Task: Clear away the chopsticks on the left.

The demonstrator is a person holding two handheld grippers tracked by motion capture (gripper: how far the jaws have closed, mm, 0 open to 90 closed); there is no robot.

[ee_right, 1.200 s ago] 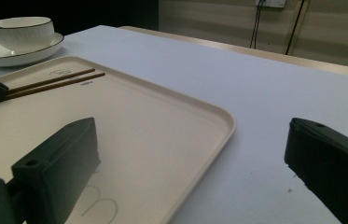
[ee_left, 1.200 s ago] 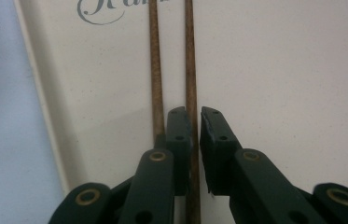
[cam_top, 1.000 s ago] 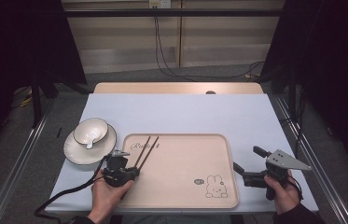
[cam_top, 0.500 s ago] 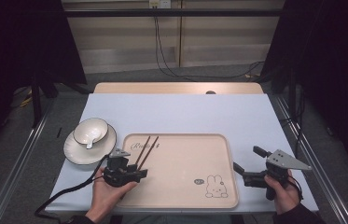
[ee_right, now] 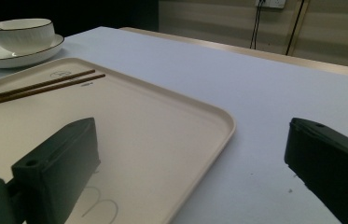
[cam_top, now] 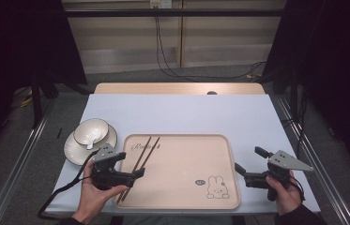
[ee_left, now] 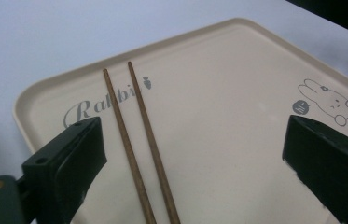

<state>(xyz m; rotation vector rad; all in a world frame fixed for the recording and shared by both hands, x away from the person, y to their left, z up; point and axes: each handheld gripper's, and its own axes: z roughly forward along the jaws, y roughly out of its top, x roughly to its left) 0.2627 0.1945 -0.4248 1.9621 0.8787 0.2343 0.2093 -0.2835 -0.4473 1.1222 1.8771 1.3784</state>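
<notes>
The step in hand looks like the release of the chopsticks [cam_top: 140, 159] onto the tray [cam_top: 182, 140]; the pair lies side by side on the tray's left part, running from beside the printed lettering toward the near rim, slightly splayed at the far tips; the left gripper [cam_top: 134, 174] sits over their near ends, its jaws have just been opening and now stand wide, and in the left gripper view the sticks [ee_left: 136, 144] pass between the pads without either pad touching them, so nothing is held; the right gripper [cam_top: 250, 164] hovers off the tray's right rim above the bench [cam_top: 182, 112], jaws also spread wide and empty; the bowl [cam_top: 91, 131] with its spoon [cam_top: 89, 142] rests on a saucer [cam_top: 73, 152] just left of the tray, well clear of the sticks. Judging from this, the placing is done and the next move is likely a clean withdrawal of the left gripper, lifting straight off so the open pads do not catch a stick and roll it; if the bowl set is to follow, that gripper is the nearer one, and would need to come in from the side of the saucer's rim.
</notes>
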